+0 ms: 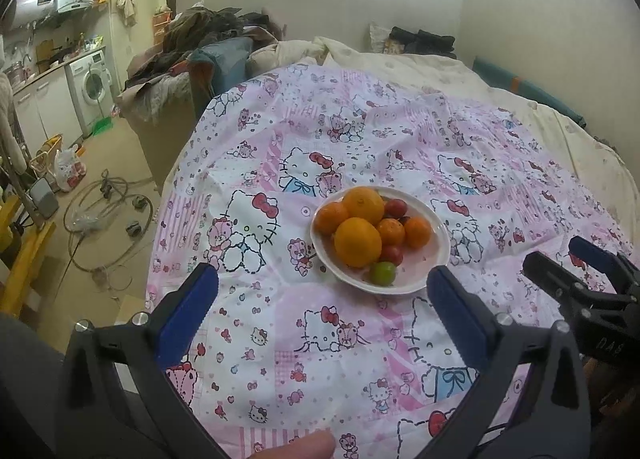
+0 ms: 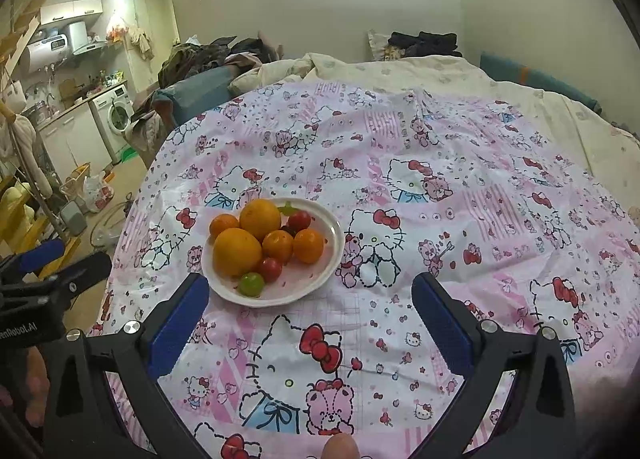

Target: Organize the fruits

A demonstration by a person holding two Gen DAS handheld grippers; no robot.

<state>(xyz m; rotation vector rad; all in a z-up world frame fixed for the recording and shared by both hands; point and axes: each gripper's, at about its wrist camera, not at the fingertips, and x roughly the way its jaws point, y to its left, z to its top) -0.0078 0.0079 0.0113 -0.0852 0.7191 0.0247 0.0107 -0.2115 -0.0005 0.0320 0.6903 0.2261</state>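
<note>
White plate beyond left tool

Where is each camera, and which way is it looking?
Left wrist: sits on the open left gripper, looking forward and down at the plate of fruit; the right gripper and a fingertip show.
Right wrist: sits on the open right gripper, same direction; the left gripper and a fingertip show.
Both share the plate, the patterned cloth and the room behind.

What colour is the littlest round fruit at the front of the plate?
Green. The little fruit shows best in the right wrist view.
</note>
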